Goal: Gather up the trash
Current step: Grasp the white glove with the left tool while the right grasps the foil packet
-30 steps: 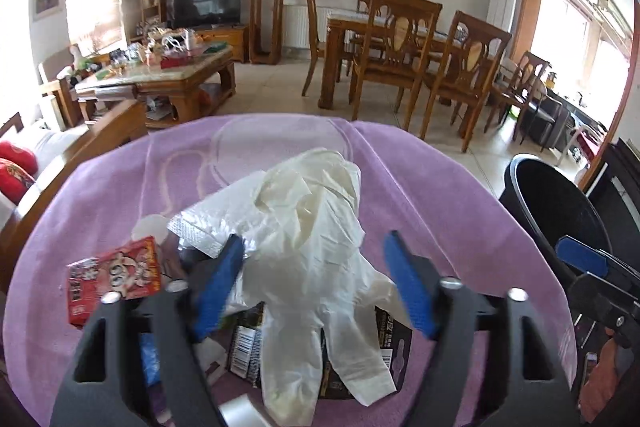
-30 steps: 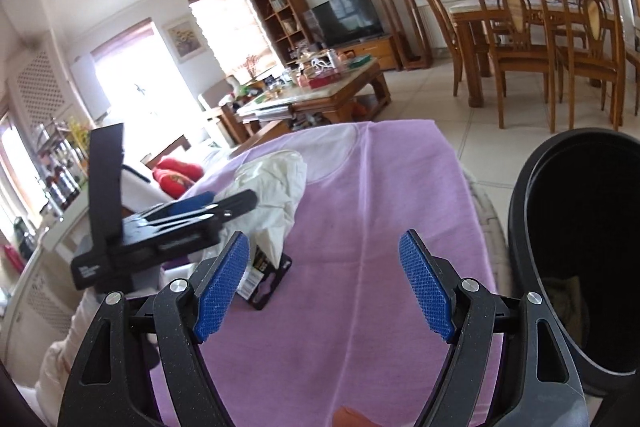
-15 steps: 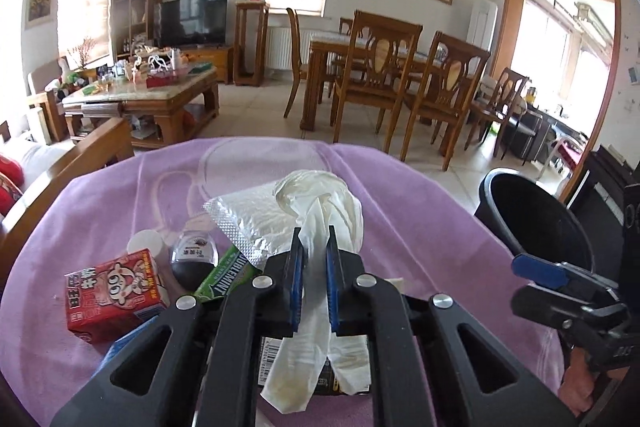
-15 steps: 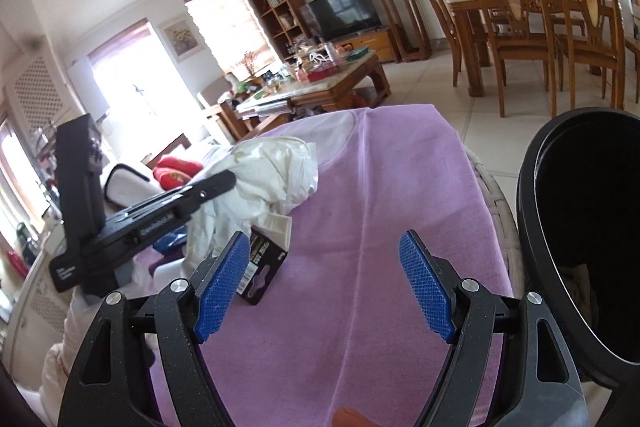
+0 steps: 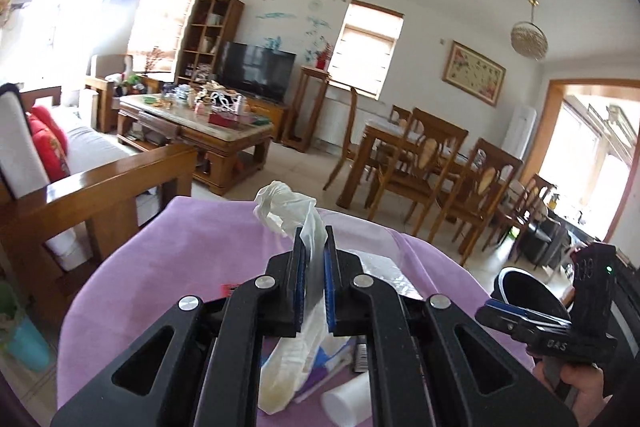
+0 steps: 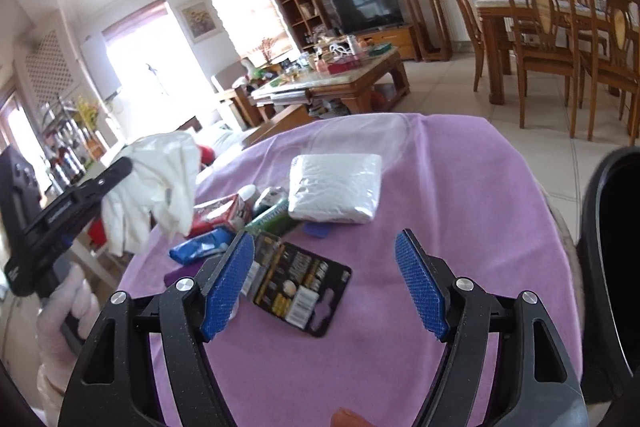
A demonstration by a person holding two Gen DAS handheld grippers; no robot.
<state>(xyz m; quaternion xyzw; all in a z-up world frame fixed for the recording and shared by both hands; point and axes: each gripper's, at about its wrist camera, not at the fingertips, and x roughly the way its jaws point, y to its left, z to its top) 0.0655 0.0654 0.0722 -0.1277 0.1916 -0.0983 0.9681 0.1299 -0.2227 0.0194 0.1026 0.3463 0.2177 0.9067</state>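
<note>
Left gripper (image 5: 311, 281) clamped on white glove (image 5: 298, 211), now lifted clear of purple cloth (image 6: 460, 195), uncovering black package (image 6: 302, 287) beneath. Right gripper (image 6: 325, 283) wide apart, holding nothing, beside black bin (image 6: 612, 267).

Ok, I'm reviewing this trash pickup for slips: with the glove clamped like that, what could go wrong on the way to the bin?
The left hand-held gripper pinches only a thin fold of the white glove, so it might slide out. Its dangling fingers could drag over the red carton below. The black bin sits past the open right hand-held gripper, so a collision is possible.
</note>
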